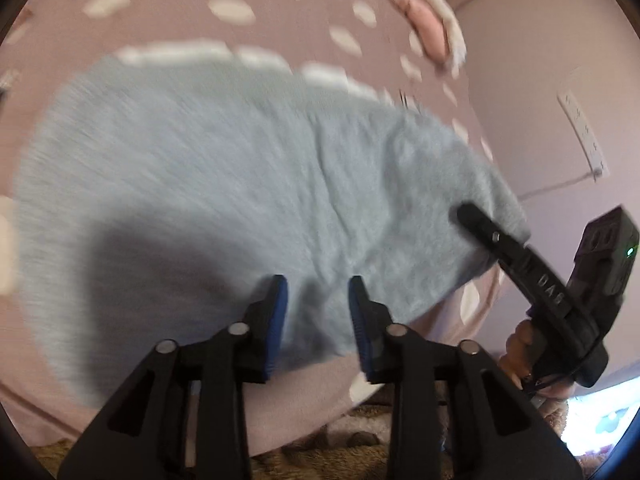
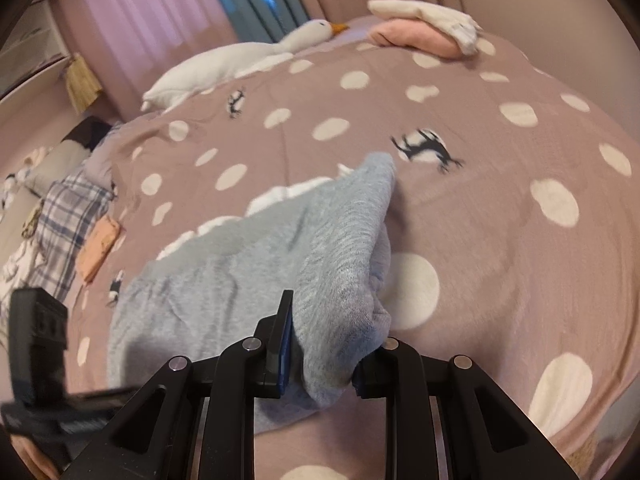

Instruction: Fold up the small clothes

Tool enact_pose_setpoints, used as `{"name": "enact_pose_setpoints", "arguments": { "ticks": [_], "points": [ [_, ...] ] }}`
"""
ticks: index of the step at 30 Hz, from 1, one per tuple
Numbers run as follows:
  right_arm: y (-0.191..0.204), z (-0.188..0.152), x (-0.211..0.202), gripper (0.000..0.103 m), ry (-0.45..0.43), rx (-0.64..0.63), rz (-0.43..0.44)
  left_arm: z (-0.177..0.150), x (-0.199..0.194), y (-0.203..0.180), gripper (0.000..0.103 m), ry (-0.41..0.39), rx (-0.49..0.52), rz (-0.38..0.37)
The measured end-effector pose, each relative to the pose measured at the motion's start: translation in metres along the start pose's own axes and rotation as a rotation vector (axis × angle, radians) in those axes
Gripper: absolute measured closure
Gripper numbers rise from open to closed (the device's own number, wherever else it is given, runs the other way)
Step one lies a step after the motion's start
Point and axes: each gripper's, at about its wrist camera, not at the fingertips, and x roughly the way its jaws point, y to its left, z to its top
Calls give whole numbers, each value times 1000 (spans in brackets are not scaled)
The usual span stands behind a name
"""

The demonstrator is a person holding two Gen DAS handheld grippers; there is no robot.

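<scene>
A light blue-grey garment (image 1: pixel 224 184) with a white scalloped edge lies spread on the pink dotted bedspread (image 1: pixel 280 20). My left gripper (image 1: pixel 318 296) is open and empty, hovering over the garment's near edge. My right gripper (image 2: pixel 326 336) is shut on a bunched fold of the same garment (image 2: pixel 344 248), with the cloth lifted and draped over the right finger. In the left wrist view the right gripper (image 1: pixel 472 220) reaches onto the garment's right edge. The left gripper's body (image 2: pixel 36 344) shows at the lower left of the right wrist view.
Folded pink and white clothes (image 2: pixel 424 28) lie at the far end of the bed. A white goose plush (image 2: pixel 240 56) lies along the far left. Plaid cloth (image 2: pixel 68 216) and other items sit by the bed's left side. A power strip (image 1: pixel 584 132) lies on the floor.
</scene>
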Motion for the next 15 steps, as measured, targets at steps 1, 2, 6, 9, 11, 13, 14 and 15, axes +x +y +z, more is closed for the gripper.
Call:
{"name": "enact_pose_setpoints", "arguments": {
  "ticks": [1,2,6,9,11,13,14,15],
  "points": [
    [4,2,-1,79,-8,-19,8,2,-12,4,64,-40,-5,22],
    [8,2,-2,79,-16,-39,11,4,-25,10,63,-84,-14,45],
    [37,7,-7,79,-70,-166,33,-1,-59,36,57,-191,-58,127],
    [64,8,-9,79,-92,-255,87,-7,-72,57,57,-206,-93,154],
    [80,9,-8,79,-97,-306,113,-11,-80,71,56,-220,-127,160],
    [97,8,-3,81,-85,-350,150,-12,-84,78,57,-239,-158,170],
    [104,7,0,83,-76,-366,169,-12,-87,82,57,-248,-175,175],
    [111,6,4,83,-62,-382,189,-10,-87,83,56,-255,-188,177]
  ]
}}
